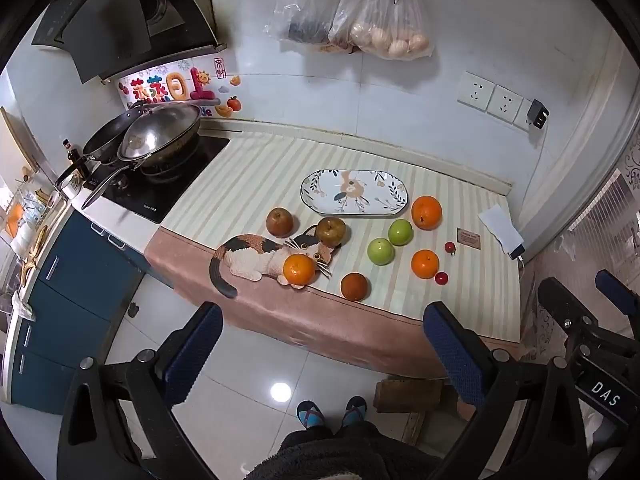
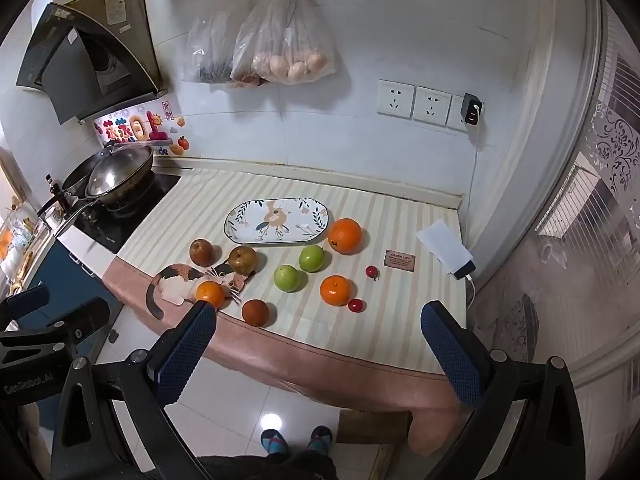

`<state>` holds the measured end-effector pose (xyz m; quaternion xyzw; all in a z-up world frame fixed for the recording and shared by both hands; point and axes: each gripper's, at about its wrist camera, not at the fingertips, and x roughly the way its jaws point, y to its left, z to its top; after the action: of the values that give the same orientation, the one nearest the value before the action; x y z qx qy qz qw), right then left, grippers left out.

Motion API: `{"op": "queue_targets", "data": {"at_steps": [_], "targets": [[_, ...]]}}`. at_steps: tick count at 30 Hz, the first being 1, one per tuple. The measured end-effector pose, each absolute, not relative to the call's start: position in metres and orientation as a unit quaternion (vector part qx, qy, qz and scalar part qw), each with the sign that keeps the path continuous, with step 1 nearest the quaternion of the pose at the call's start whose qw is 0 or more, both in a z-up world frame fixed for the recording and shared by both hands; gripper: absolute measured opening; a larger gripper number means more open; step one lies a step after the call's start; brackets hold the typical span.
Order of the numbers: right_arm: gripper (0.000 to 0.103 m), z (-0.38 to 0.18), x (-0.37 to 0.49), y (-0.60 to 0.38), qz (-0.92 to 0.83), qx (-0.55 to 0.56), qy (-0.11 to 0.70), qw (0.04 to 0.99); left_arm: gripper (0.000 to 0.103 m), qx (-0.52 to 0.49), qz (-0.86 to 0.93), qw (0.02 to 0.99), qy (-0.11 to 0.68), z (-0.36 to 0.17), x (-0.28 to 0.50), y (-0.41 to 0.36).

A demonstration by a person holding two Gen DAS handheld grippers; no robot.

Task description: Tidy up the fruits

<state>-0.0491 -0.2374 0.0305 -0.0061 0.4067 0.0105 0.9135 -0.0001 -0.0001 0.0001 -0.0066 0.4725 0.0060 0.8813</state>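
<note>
An empty oval flowered plate (image 1: 354, 192) (image 2: 277, 221) lies on the striped cloth. In front of it lie loose fruits: a big orange (image 1: 427, 211) (image 2: 345, 235), two smaller oranges (image 1: 425, 263) (image 1: 299, 269), two green apples (image 1: 400, 232) (image 1: 381, 251), two brown pears (image 1: 279, 222) (image 1: 331, 231), a dark red-brown fruit (image 1: 354, 287) (image 2: 255, 312) and two small red tomatoes (image 1: 450, 247) (image 1: 441, 278). My left gripper (image 1: 322, 332) and right gripper (image 2: 320, 330) are both open and empty, held back from the counter's front edge above the floor.
A stove with stacked pans (image 1: 156, 136) stands at the left. A phone on a cable (image 1: 502, 231) lies at the right edge. Bags of eggs (image 1: 384, 36) and scissors hang on the wall. A small brown card (image 1: 469, 237) lies near the tomatoes. My slippered feet (image 1: 332, 410) are below.
</note>
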Motion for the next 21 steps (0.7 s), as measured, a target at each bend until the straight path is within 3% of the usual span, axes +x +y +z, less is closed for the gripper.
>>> {"op": "queue_targets", "data": {"at_steps": [21], "targets": [[0.103, 0.0337, -0.0483, -0.2343, 0.014, 0.0, 0.399, 0.917, 0.103, -0.007, 0.007, 0.885, 0.466, 0.0055, 0.0023, -0.0076]]}}
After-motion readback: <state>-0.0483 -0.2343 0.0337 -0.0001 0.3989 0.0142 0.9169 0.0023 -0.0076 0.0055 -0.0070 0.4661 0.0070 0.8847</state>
